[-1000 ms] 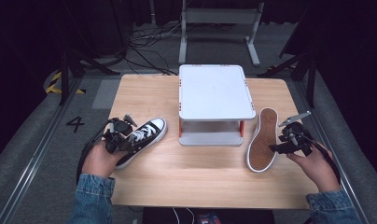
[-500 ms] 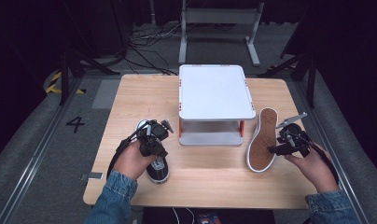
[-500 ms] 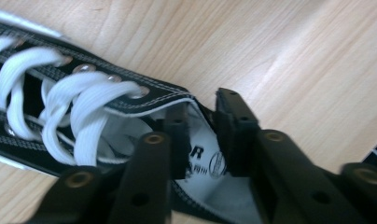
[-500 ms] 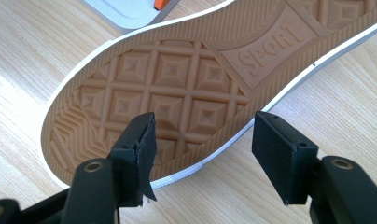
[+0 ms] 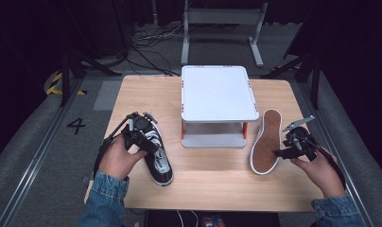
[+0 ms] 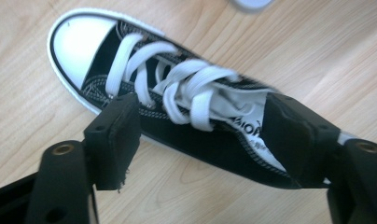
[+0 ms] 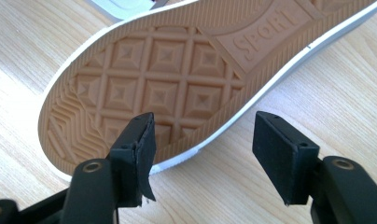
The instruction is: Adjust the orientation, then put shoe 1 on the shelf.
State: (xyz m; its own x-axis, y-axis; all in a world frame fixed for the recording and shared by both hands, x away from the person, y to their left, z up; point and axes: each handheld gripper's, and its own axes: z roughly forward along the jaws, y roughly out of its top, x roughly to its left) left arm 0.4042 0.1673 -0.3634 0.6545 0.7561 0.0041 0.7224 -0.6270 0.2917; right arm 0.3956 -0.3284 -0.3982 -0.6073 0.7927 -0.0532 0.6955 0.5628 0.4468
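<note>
A black high-top sneaker (image 5: 160, 158) with white laces stands upright on the wooden table (image 5: 217, 176), its white toe cap toward the person. My left gripper (image 5: 146, 141) is over its rear half. In the left gripper view the jaws are wide apart on either side of the sneaker (image 6: 196, 135), so the left gripper (image 6: 205, 140) is open. The other sneaker (image 5: 266, 142) lies right of the stand with its tan sole (image 7: 168, 79) turned up. My right gripper (image 5: 280, 152) sits at that sole's near edge. This right gripper (image 7: 203, 149) is open, with one jaw over the sole's rim and the other over bare wood.
A white two-level stand (image 5: 217, 92) occupies the middle back of the table, between the two shoes. Its lower shelf (image 5: 212, 140) faces the person. Dark floor, cables and a metal frame (image 5: 222, 19) lie beyond the table's far edge.
A second ago the black sneaker lay diagonally at the table's left edge. The left gripper brought it toward the centre and turned its toe to the person. The right gripper stayed put.
</note>
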